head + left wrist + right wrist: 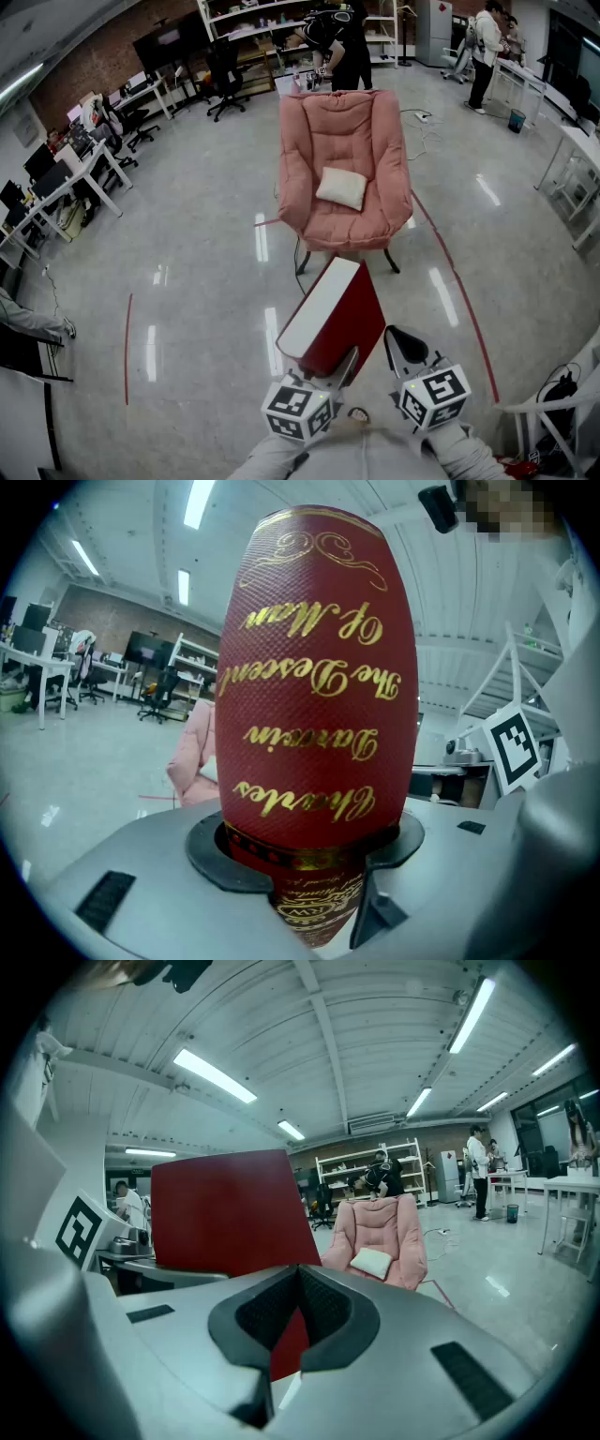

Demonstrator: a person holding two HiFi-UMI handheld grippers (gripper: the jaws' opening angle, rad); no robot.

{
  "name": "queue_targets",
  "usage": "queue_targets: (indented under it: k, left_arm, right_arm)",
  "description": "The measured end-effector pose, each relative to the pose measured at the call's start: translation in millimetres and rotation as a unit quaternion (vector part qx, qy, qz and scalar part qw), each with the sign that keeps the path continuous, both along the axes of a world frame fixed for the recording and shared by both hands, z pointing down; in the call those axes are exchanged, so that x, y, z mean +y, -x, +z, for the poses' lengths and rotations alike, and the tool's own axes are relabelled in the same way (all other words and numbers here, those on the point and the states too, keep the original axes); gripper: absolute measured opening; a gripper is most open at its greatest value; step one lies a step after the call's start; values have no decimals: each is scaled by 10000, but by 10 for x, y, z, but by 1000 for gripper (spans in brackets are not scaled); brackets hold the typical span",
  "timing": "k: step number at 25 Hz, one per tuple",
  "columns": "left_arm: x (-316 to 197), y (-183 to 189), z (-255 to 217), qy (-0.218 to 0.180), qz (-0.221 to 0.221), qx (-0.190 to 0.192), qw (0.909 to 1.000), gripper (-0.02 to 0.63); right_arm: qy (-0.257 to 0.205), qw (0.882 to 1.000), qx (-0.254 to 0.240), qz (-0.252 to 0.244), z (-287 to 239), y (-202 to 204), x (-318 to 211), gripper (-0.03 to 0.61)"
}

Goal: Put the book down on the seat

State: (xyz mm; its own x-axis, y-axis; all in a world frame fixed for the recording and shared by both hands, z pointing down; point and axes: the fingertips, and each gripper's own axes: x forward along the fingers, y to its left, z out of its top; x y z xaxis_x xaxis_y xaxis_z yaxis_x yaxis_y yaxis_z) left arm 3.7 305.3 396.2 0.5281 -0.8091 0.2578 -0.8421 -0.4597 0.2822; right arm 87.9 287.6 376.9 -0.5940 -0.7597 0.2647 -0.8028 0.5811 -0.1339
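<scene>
Lower centre: left tool [311, 860] is clamped on the spine end of the red book [328, 314], which is held in the air well short of the pink armchair [342, 122] at upper centre. Just right of the book, right tool [405, 345] has its jaws together, empty.

Judgement: carry the book forward and lower it flat onto the seat [352, 230], clear of the cream cushion [341, 187]. Release only once it rests.
</scene>
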Motion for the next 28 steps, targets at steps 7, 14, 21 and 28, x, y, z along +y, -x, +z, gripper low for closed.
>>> queue_targets:
  k: [7, 14, 21, 28]
  left_arm:
    - [214, -32, -1, 23, 75, -35, 10000, 245]
    - [418, -59, 29, -11, 4, 43, 10000, 245]
    - [499, -56, 9, -42, -40, 50, 10000, 245]
    - [509, -81, -21, -86, -66, 51, 9999, 245]
  right_arm:
    - [1, 10000, -8, -35, -13, 37, 250, -6]
    - [-98, 9998, 47, -137, -9, 6, 469, -6]
    - [-90, 9997, -42, -241, -56, 30, 558, -6]
    - [-173, 9992, 41, -354, -80, 49, 598, -6]
